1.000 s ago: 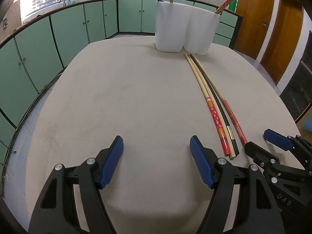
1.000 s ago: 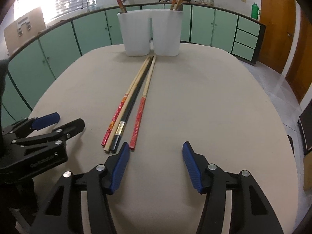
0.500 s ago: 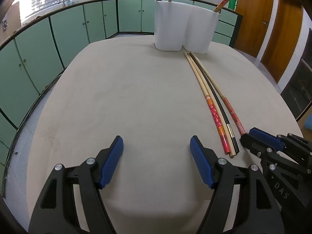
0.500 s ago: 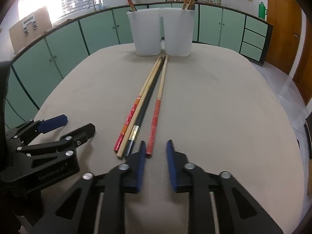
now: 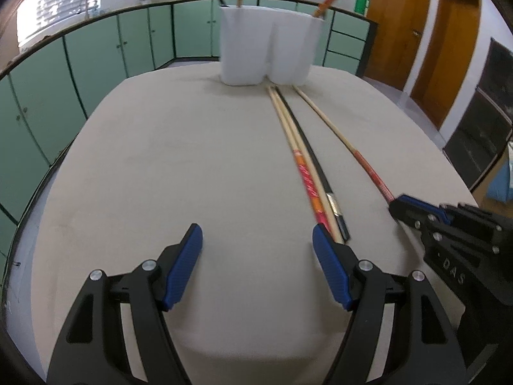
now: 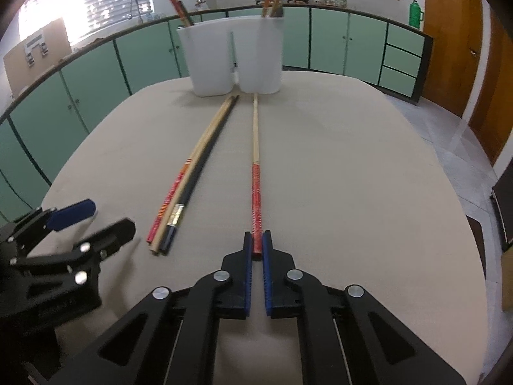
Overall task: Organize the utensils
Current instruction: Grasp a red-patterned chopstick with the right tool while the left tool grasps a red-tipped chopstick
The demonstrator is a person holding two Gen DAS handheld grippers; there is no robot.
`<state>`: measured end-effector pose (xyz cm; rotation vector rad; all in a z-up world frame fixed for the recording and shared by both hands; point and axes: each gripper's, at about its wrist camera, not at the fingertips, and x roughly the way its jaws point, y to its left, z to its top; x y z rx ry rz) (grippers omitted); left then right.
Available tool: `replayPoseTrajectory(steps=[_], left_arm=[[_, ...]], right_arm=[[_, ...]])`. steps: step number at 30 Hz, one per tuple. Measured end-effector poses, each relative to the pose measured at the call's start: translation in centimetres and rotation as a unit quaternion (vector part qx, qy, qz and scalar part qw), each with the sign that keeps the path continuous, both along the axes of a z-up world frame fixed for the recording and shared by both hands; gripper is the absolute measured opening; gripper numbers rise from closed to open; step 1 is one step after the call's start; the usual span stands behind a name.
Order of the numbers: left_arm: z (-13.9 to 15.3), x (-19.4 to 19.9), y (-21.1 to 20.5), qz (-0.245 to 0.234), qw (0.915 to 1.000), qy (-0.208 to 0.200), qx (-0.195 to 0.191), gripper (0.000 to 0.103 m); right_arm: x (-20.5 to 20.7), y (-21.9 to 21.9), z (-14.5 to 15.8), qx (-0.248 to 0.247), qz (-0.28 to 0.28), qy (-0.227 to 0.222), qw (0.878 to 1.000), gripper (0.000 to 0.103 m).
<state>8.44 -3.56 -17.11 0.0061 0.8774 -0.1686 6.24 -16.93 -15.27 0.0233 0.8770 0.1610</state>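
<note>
Our right tongs [image 6: 256, 244] pinching the red chopstick [image 6: 255, 189] end, our left tongs [image 5: 256, 250] wide open over table [image 5: 160, 166], three chopsticks [image 6: 186, 186] beside, holder [image 6: 234, 61] beyond.

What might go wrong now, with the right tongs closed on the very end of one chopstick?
1. The right tongs pinch only the red end of the red-handled chopstick; lifted, it may droop or swivel.
2. Its far tip lies close to the white holder and might knock it.
3. The open left tongs sit beside the three loose chopsticks and could nudge them.
</note>
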Motion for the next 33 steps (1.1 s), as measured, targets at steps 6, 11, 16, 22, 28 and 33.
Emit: replayPoseTrajectory(steps=[6,11,16,22,28,33], left_arm=[[-0.1,-0.5,-1.0,-0.011,0.9999,0.006,0.009,0.069],[-0.3,-0.2,-1.3,-0.012,0.9997,0.011,0.017,0.071],[-0.2,0.0,-1.8,-0.014,0.9997,0.011,0.018,0.071],[-0.2,0.0,-1.2,0.003,0.9999,0.011,0.012,0.07],[-0.1,0.0,-0.5,0.028,0.9994,0.01,0.014,0.069],[-0.1,0.5,-1.3,0.016,0.9997,0.01,0.018,0.069]], right_arm=[[0.2,-0.4,-0.1,0.004,-0.001,0.001,1.0,0.006],[0.1,-0.6,-0.1,0.01,-0.001,0.001,1.0,0.006],[0.2,-0.6,-0.1,0.014,-0.001,0.002,1.0,0.006],[0.2,-0.7,-0.1,0.017,0.0,0.004,1.0,0.006],[0.3,-0.7,-0.1,0.017,0.003,0.005,1.0,0.007],[0.3,-0.6,-0.1,0.017,0.003,0.005,1.0,0.007]])
